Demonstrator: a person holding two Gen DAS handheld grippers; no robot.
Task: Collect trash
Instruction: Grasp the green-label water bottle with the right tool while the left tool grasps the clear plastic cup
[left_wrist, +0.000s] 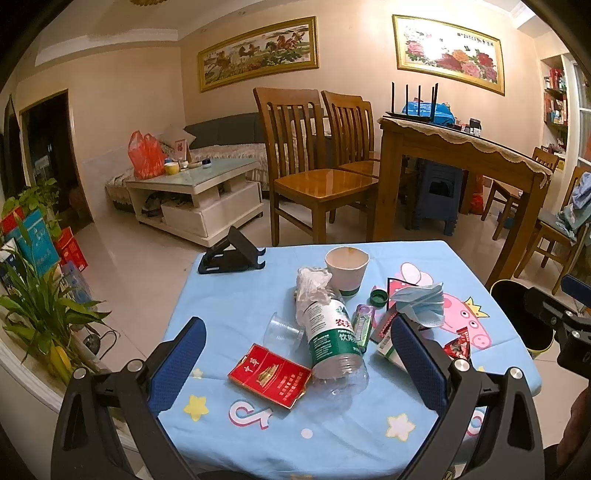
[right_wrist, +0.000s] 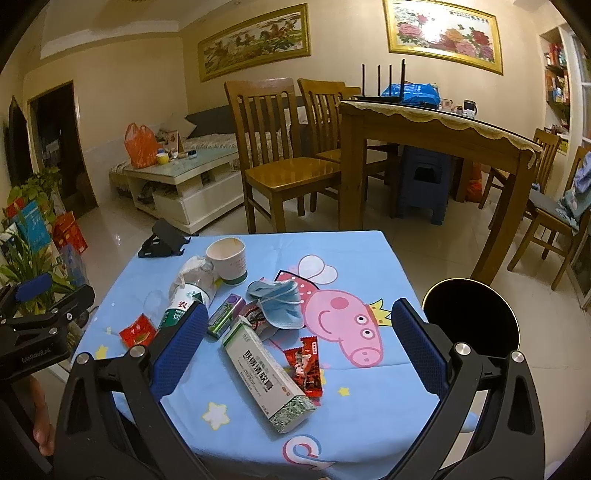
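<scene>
So both my tools gape empty: left tool (left_wrist: 295, 363) straddles the clear green-labelled plastic bottle (left_wrist: 330, 334), lying lengthwise away from me on the tabletop (left_wrist: 229, 295); right tool (right_wrist: 295, 347) sits farther off.

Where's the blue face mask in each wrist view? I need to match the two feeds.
Left wrist: the blue face mask is right of centre, crumpled just above the left gripper's right-hand finger.
Right wrist: the blue face mask is near the middle, just left of the pig print.
Shared landmark: the paper cup stands up-left of the mask in both.
</scene>
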